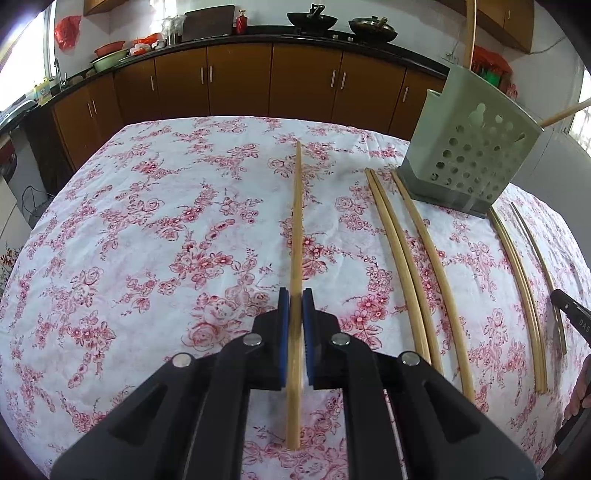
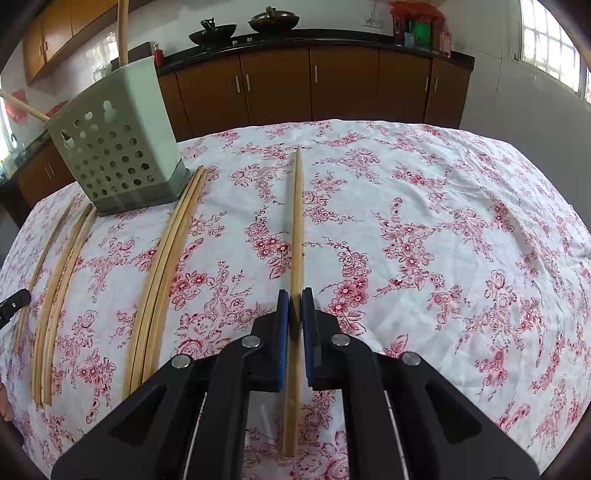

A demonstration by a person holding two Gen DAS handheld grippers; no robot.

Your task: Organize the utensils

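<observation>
My left gripper point(image 1: 295, 301) is shut on a bamboo chopstick point(image 1: 296, 221) that points forward above the floral tablecloth. My right gripper point(image 2: 295, 301) is shut on another bamboo chopstick point(image 2: 296, 229), also pointing forward. A pale green perforated utensil holder point(image 1: 469, 147) stands at the far right in the left wrist view and at the far left in the right wrist view point(image 2: 118, 144); two chopsticks stick out of it. Several loose chopsticks point(image 1: 417, 266) lie on the cloth beside the holder, and they also show in the right wrist view point(image 2: 166, 258).
The table under the floral cloth point(image 1: 147, 240) is wide, with its far edge facing brown kitchen cabinets point(image 1: 240, 81). Woks point(image 1: 312, 18) and bowls sit on the dark counter behind. The other gripper's tip point(image 1: 572, 314) shows at the right edge.
</observation>
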